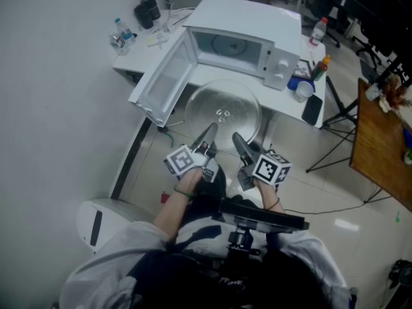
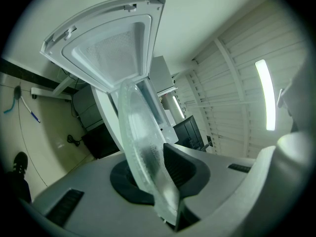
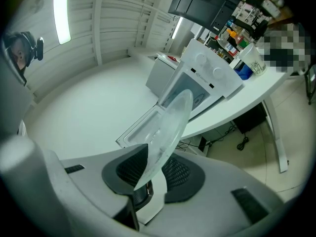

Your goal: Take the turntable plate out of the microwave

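We're standing square to the microwave (image 1: 244, 40) on its white table (image 1: 302, 108), with the door (image 1: 164, 82) swung wide on our left. The turntable plate (image 1: 222, 113) is clear of the cavity, carried roughly flat in the air just in front of the opening, above the table's front edge.

The left gripper (image 1: 207, 137) is clamped on the plate's near rim. In the left gripper view the glass (image 2: 143, 147) runs right down between the pads. The right gripper (image 1: 239, 143) bites the same near rim just beside it, with the edge of the plate (image 3: 170, 127) pinched between its jaws too.

By our reckoning the removal itself is as good as done, and what's left is carrying the plate off and setting it down. Both grips sit on one side, so the whole disc hangs out beyond them, and smooth glass can slip or lever in the pads. We want both hands moving as one, with no twist of one against the other and the plate held level. We should stay clear of that open door and set the far edge down first, before either grip lets go.
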A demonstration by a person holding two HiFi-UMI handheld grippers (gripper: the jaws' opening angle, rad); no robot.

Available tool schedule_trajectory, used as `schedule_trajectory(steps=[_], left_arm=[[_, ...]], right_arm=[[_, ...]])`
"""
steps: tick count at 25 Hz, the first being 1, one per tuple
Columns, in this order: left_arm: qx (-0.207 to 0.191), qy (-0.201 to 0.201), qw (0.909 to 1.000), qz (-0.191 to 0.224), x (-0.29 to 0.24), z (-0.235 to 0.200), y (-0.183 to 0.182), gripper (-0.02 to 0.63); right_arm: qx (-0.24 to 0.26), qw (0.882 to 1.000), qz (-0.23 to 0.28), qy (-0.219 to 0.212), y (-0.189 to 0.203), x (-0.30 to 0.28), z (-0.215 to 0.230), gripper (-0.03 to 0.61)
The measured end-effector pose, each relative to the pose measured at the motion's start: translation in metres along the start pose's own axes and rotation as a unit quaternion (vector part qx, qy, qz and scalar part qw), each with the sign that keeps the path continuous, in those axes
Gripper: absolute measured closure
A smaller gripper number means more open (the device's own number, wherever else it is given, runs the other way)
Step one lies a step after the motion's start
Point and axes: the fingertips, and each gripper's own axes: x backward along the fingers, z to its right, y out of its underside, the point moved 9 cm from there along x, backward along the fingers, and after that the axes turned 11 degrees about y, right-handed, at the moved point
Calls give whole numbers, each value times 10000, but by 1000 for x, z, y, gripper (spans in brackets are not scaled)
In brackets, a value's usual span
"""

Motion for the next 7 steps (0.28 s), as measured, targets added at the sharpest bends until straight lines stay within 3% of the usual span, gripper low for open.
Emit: schedule_trajectory(steps=[2,7], left_arm=[[-15,27,10000,-14,-1,2,-1,561],[729,417,9958,358,-7,9,6,561]], right_arm=[[-2,10000,-1,-17,0,0,1,482],[-47,9998,114,-143,0,-2,-2,482]])
